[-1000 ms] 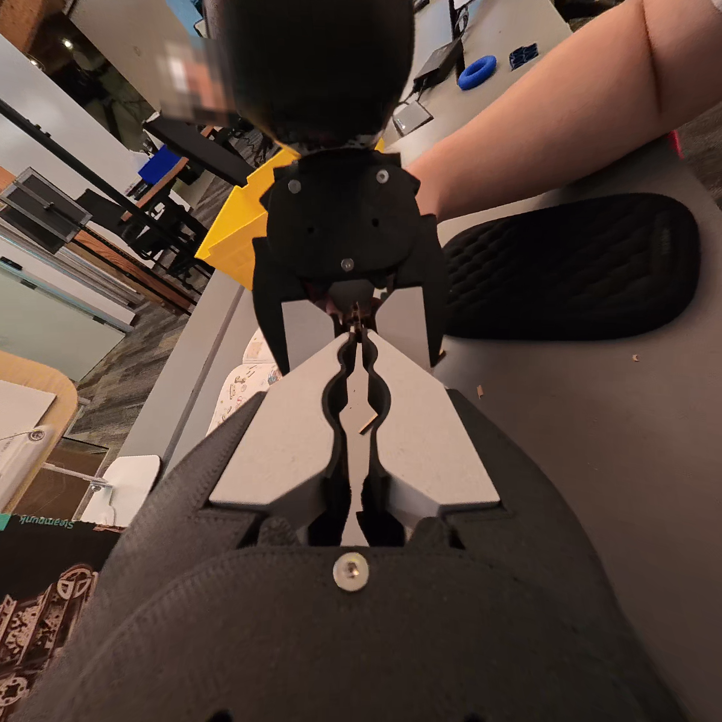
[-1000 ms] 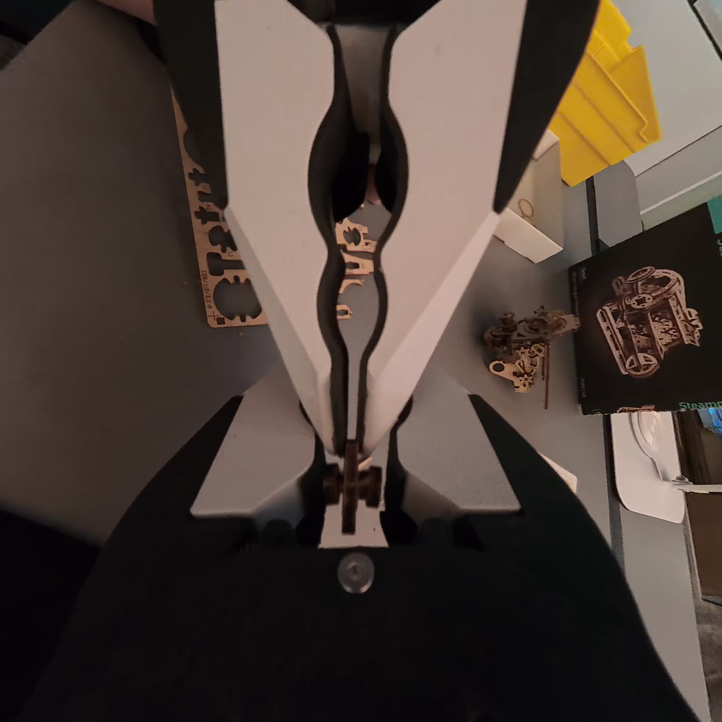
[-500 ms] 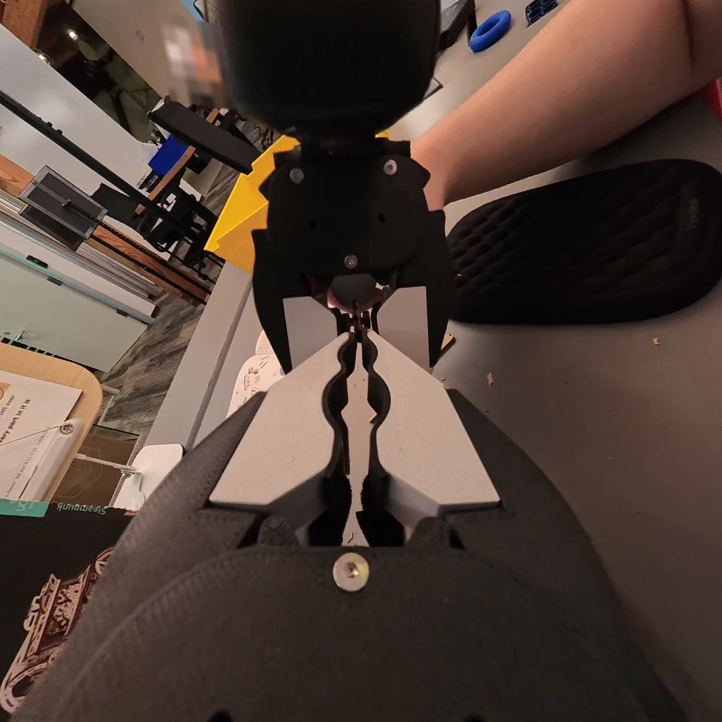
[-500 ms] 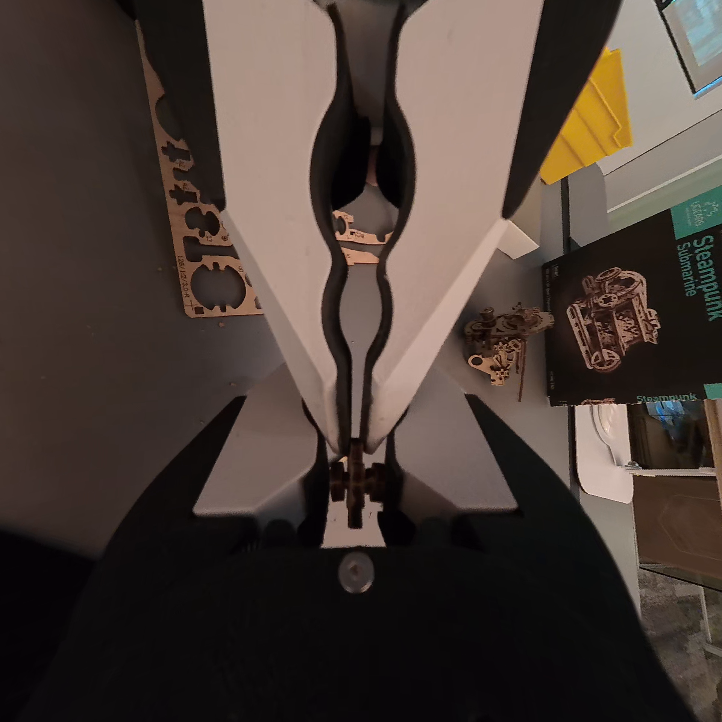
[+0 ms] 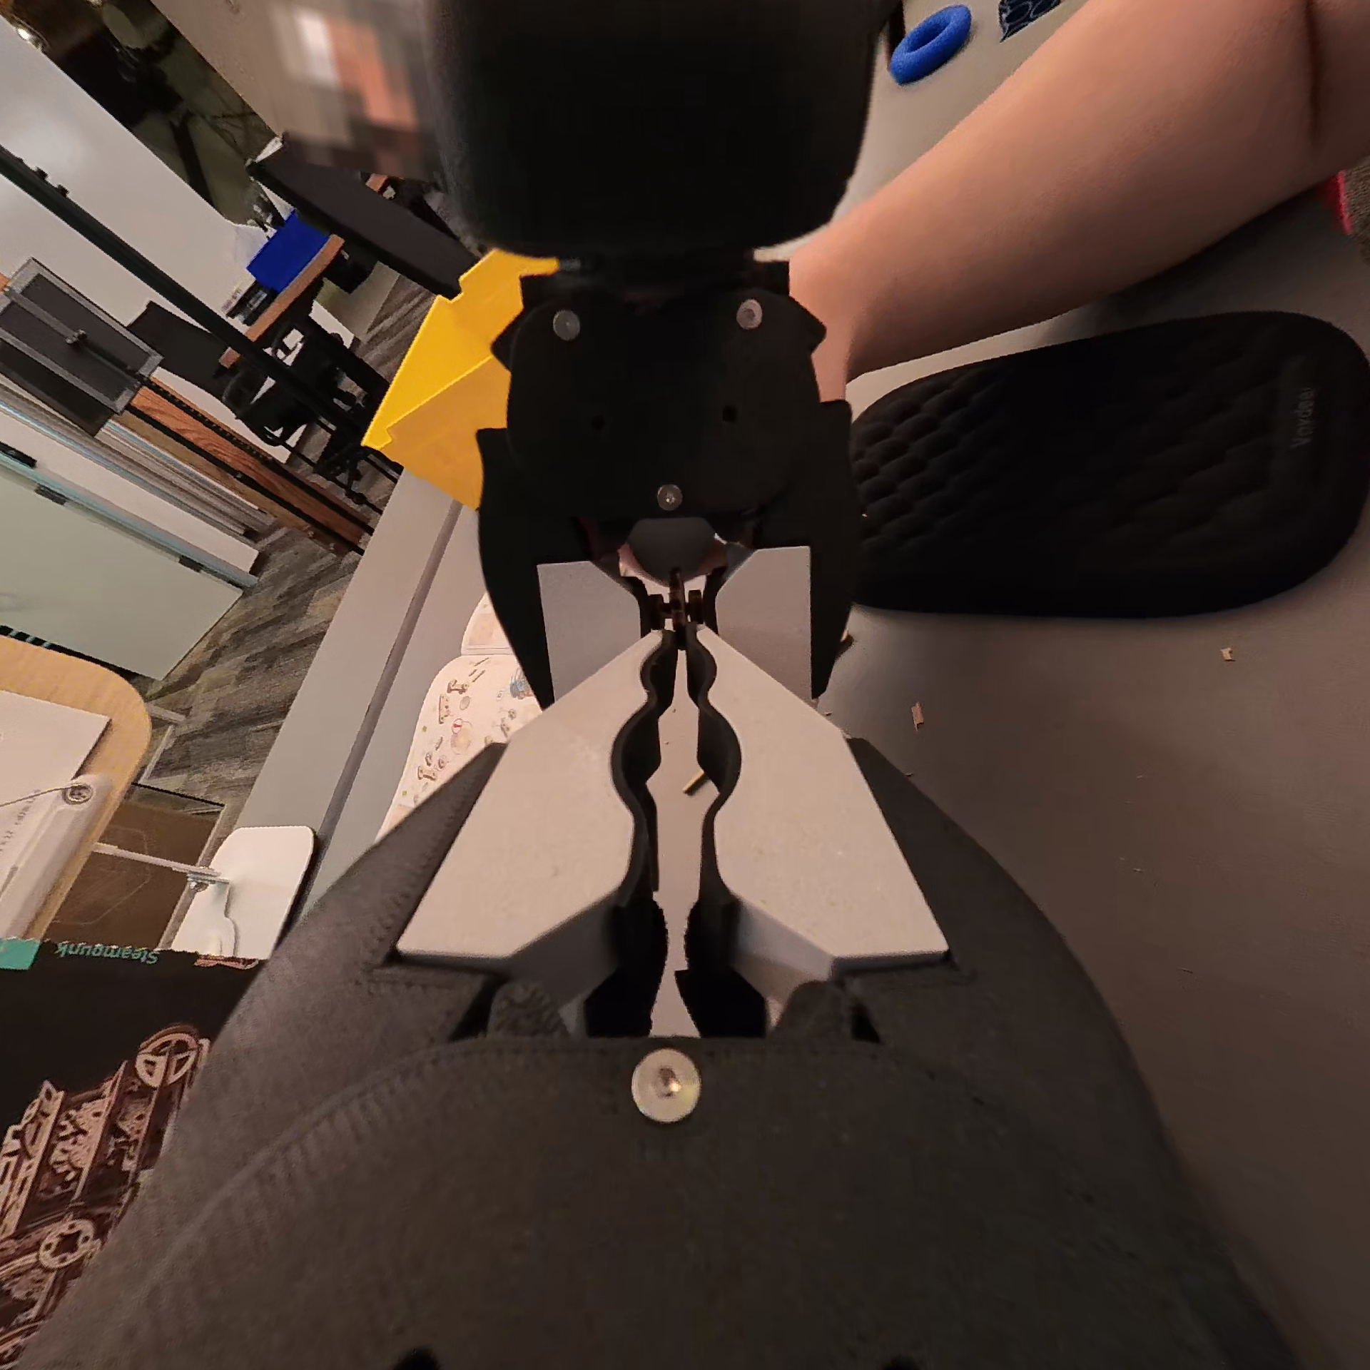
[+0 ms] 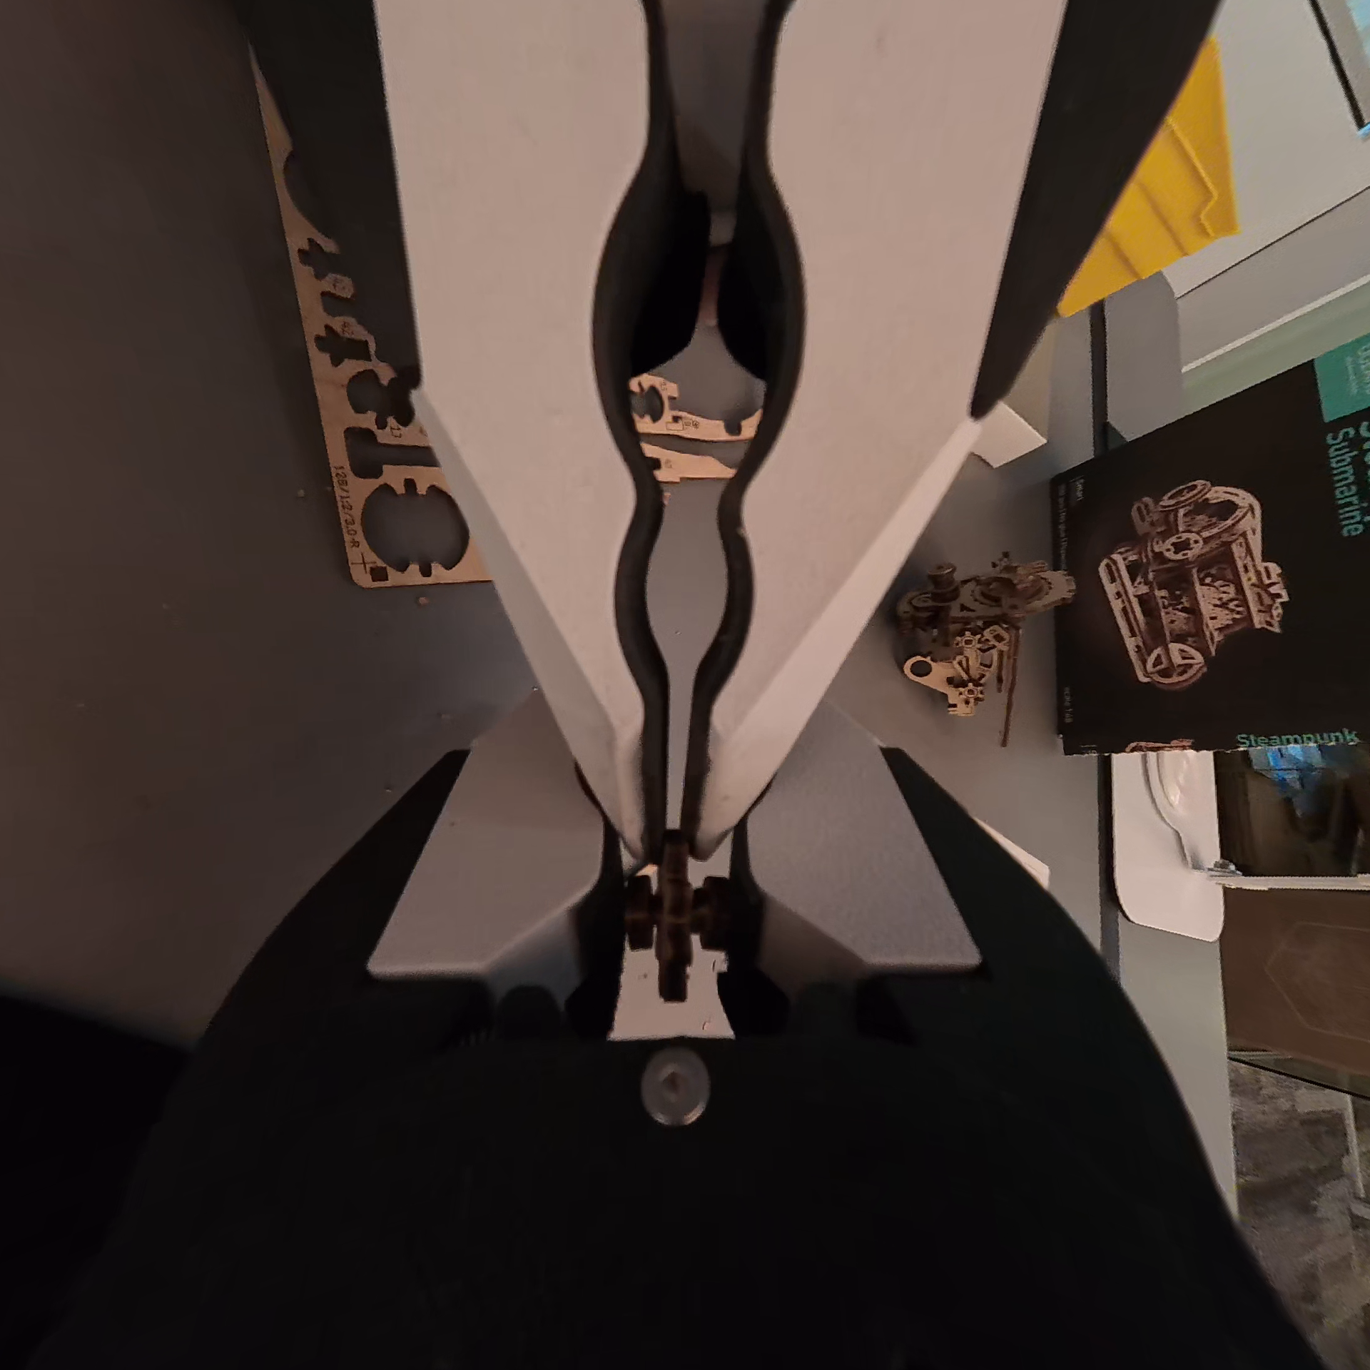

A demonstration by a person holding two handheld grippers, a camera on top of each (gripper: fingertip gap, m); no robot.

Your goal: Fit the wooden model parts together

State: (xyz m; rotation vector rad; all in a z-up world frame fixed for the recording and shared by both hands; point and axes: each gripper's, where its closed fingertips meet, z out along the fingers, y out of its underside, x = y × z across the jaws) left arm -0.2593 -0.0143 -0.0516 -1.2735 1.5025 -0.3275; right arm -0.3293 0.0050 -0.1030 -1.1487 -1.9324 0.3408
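Observation:
A small dark wooden gear part [image 6: 671, 915], a thin toothed wheel with a hub on each side, sits between my two grippers, which meet tip to base above the grey table [image 6: 163, 667]. My left gripper [image 5: 674, 646] is shut, and its tips pinch the wheel's edge; it also shows in the right wrist view [image 6: 671, 841]. My right gripper [image 5: 673, 593] faces it, its black pads pressing the hubs from both sides near the finger roots. The left gripper's white fingers [image 6: 519, 371] hide the right gripper's fingertips.
On the table lie a punched plywood sheet [image 6: 385, 474], a partly built wooden model [image 6: 964, 637], a black kit box [image 6: 1201, 556], a yellow bin [image 6: 1171, 193] and a black wrist rest [image 5: 1112, 474]. A person's forearm [image 5: 1038, 207] reaches in above it. Wood chips are scattered about. Spacing between my two grippers at the tips: around 8 cm.
Both grippers have shifted together over the table, so the plywood sheet and box have slid in the right wrist view. The hold on the gear part looks unchanged.

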